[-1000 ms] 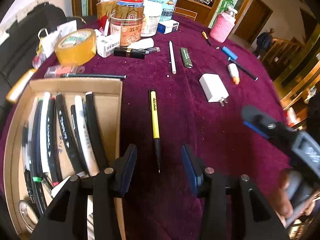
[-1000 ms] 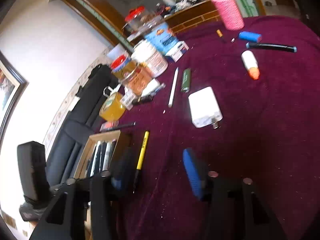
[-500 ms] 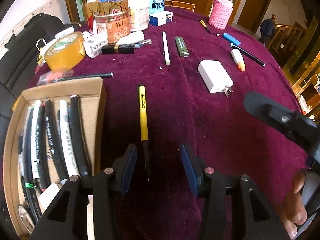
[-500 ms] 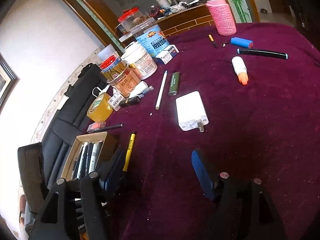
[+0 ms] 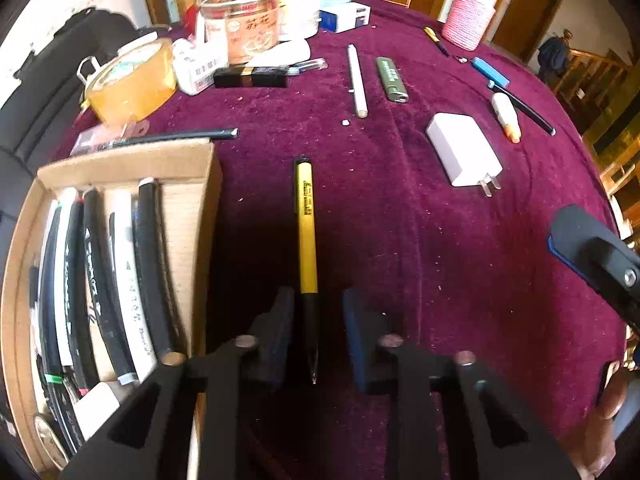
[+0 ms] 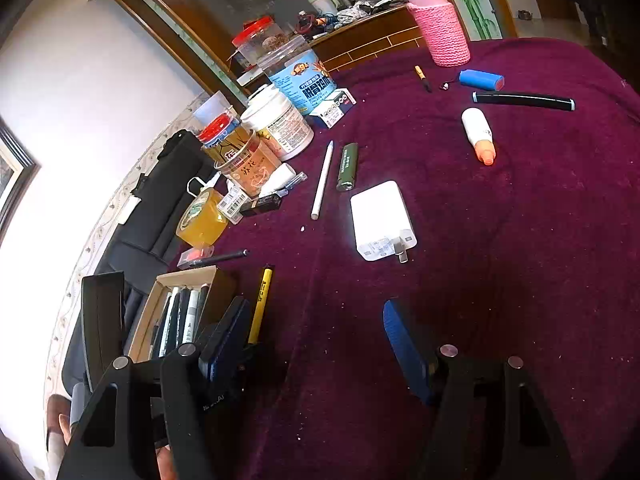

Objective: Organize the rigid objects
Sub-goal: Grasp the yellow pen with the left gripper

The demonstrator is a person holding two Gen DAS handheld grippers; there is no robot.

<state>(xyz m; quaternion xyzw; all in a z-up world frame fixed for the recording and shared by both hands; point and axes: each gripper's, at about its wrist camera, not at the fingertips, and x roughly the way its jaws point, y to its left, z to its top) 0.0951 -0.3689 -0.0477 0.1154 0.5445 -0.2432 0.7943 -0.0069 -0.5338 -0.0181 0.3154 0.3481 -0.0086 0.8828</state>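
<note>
A yellow pen with a black tip (image 5: 306,236) lies on the purple tablecloth (image 5: 400,264). My left gripper (image 5: 318,336) is open, with its fingers on either side of the pen's black tip end, not closed on it. The pen also shows in the right wrist view (image 6: 261,302), beside the left gripper. My right gripper (image 6: 316,344) is open and empty above bare cloth. A cardboard box (image 5: 192,160) holding several black and white markers sits just left of the pen.
A white charger (image 5: 464,154), white stylus (image 5: 357,80), green lighter (image 5: 391,79), orange-tipped tube (image 5: 506,118), black pen (image 5: 524,108), blue lighter (image 5: 490,73), tape roll (image 5: 132,80), jars (image 5: 248,28) and a pink cup (image 5: 468,16) lie farther back.
My left gripper has moved forward along the yellow pen, so its fingers now straddle the black tip. The jaws have narrowed a little. The right gripper stayed open.
</note>
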